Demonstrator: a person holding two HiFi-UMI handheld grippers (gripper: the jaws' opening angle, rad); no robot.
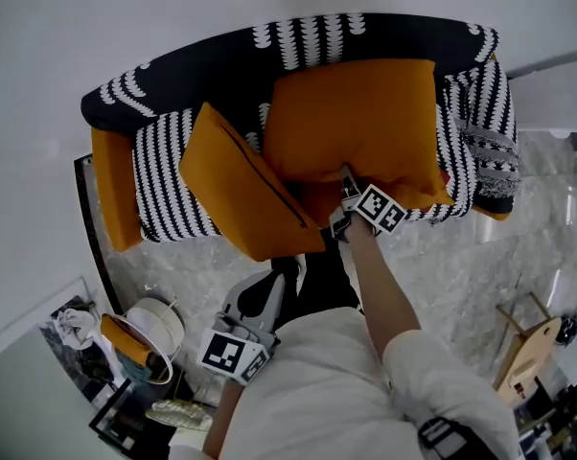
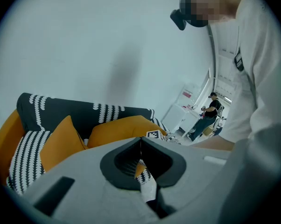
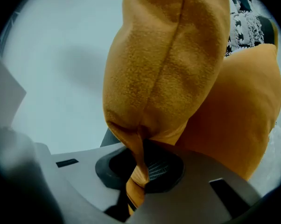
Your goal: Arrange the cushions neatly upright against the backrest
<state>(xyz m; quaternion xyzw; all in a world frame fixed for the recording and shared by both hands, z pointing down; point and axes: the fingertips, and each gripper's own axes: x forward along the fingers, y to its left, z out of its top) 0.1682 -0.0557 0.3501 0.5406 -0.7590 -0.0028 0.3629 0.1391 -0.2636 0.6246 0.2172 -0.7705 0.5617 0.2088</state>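
While the right gripper (image 1: 346,178) pinches the orange cushion (image 1: 351,113) ahead, propping it against the backrest (image 1: 221,56) beyond comes next.

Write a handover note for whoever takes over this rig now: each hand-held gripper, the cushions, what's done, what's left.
Right hand-held gripper: shut on the near edge of the large orange cushion, which stands before the sofa backrest.
Left hand-held gripper: shut, empty, held back from the sofa.
Smaller orange cushion: tilted at the sofa's left side, not square to the backrest.
Done: large cushion gripped; none set neatly yet.
Left: stand the large cushion against the backrest, release, then probably straighten the tilted one.
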